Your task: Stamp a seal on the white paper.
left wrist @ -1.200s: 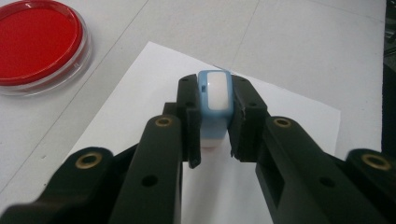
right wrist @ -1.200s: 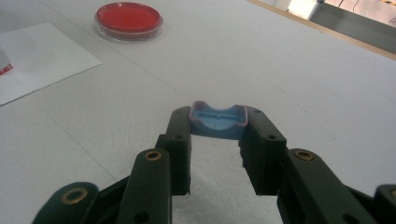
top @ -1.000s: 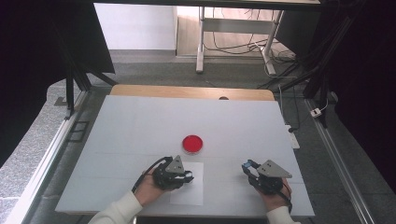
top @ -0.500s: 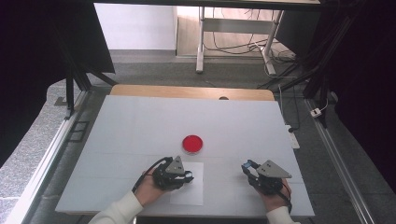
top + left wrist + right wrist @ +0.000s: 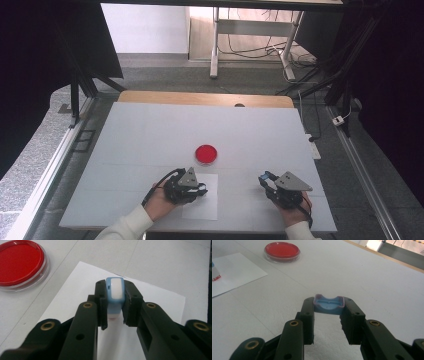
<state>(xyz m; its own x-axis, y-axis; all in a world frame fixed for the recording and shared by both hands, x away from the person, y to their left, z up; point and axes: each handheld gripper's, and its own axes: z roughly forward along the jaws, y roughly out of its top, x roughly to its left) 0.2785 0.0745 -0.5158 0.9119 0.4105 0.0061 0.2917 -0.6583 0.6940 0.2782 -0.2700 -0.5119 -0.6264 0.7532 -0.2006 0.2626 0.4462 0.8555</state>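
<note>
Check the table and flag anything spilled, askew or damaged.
Nothing stands out. The red ink pad sits flat, the white paper lies unwrinkled, the left gripper holds the blue stamp squarely, and the right gripper holds its blue cap.

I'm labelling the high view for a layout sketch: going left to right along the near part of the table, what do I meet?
Left gripper over the white paper sheet → round red ink pad in its clear dish → right gripper holding a small blue cap.

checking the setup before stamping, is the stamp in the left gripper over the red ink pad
No, in the left gripper view the stamp is held over the white paper, with the ink pad off to the side.
</note>
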